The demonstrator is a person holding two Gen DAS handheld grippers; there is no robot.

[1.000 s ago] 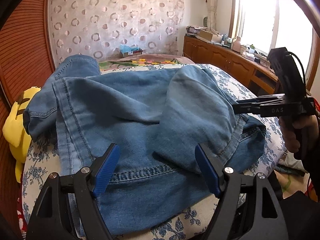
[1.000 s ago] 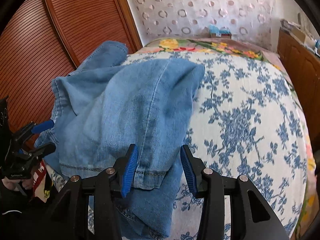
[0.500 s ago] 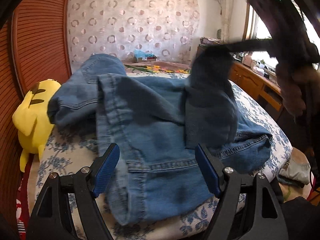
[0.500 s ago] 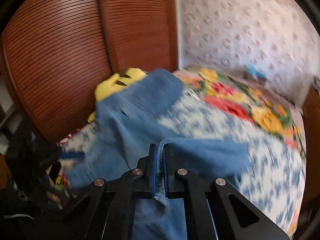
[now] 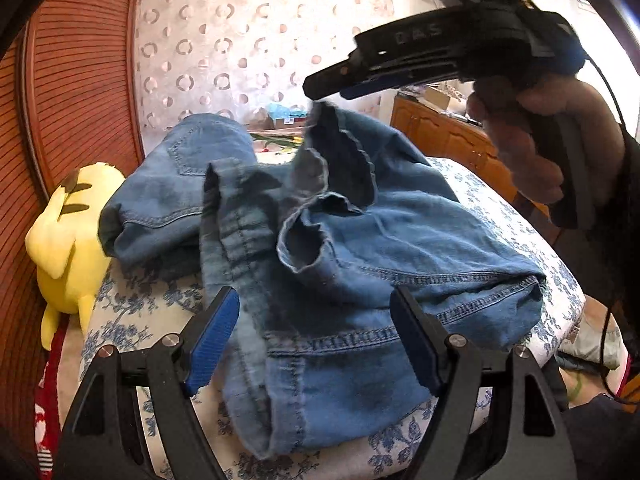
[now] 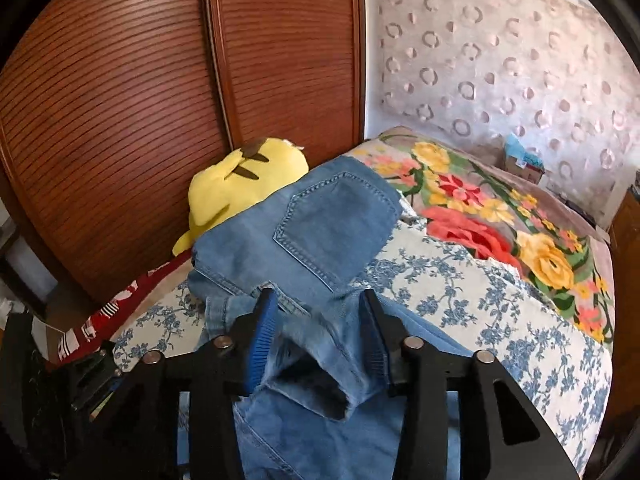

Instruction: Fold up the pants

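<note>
Two grippers — left gripper (image 5: 314,340) apart, right gripper (image 6: 320,340) just opening, unclamped — over one jeans (image 5: 360,240).

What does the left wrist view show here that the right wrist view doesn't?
Left wrist only: the right tongs seen from outside above the raised pant hem, the hand holding them, and a wooden cabinet. Right wrist only: the back pocket in full and the bright floral blanket. Both: jeans, yellow plush, blue-flowered sheet.
</note>
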